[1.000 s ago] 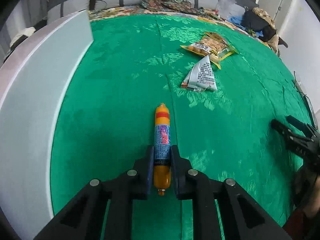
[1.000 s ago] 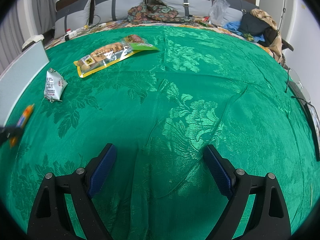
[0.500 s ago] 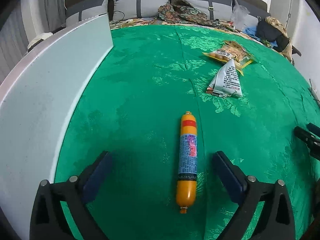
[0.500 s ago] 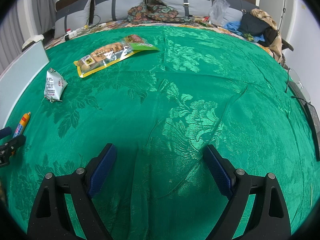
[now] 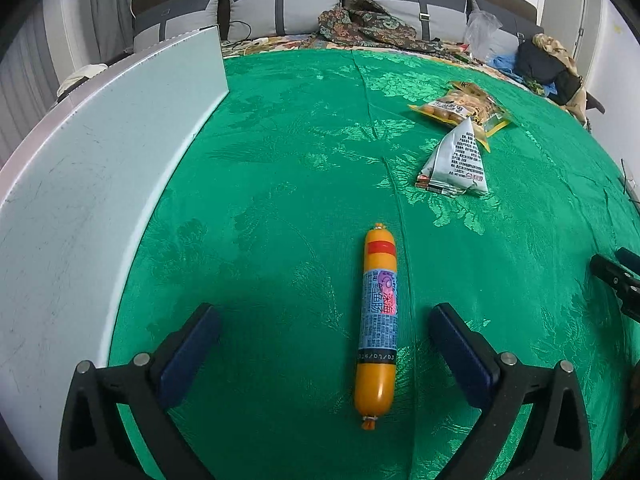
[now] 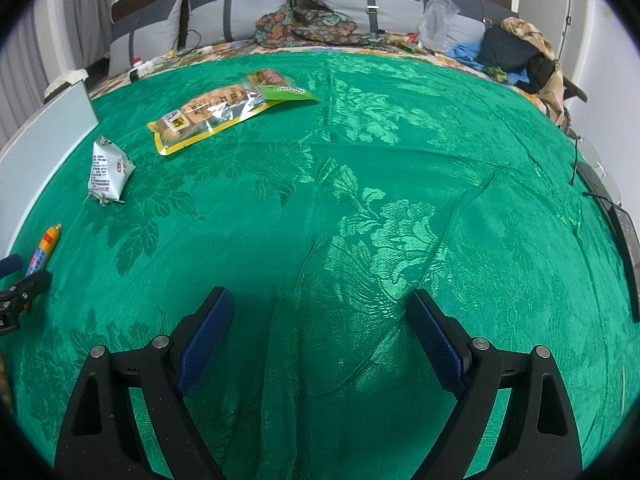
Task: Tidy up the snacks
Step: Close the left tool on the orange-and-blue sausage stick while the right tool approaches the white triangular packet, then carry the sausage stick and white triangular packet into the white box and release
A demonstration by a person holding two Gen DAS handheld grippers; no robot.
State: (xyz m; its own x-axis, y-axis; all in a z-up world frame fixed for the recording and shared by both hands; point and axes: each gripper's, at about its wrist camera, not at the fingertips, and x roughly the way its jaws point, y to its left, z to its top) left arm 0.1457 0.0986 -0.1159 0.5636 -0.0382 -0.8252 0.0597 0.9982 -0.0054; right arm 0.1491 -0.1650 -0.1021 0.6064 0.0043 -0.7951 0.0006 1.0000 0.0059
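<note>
An orange sausage stick with a blue label (image 5: 378, 320) lies on the green cloth between the fingers of my left gripper (image 5: 324, 320), which is open and touches nothing. It also shows in the right wrist view (image 6: 42, 250). A silver triangular snack pack (image 5: 456, 162) lies farther right, with a yellow-edged bag of round snacks (image 5: 460, 110) behind it; the right wrist view shows the pack (image 6: 106, 170) and the bag (image 6: 212, 118), plus a green-topped packet (image 6: 280, 86). My right gripper (image 6: 320, 312) is open and empty over bare cloth.
A pale grey-blue board (image 5: 92, 184) stands along the cloth's left edge. Pillows and heaped clothes (image 6: 316, 20) lie at the far end. A dark flat device with a cable (image 6: 616, 216) sits at the right edge. The other gripper's tip shows at the right (image 5: 616, 280).
My left gripper has opened and let go of the sausage stick, which now lies on the cloth. The gripper has drawn back slightly. My right gripper has not moved.
</note>
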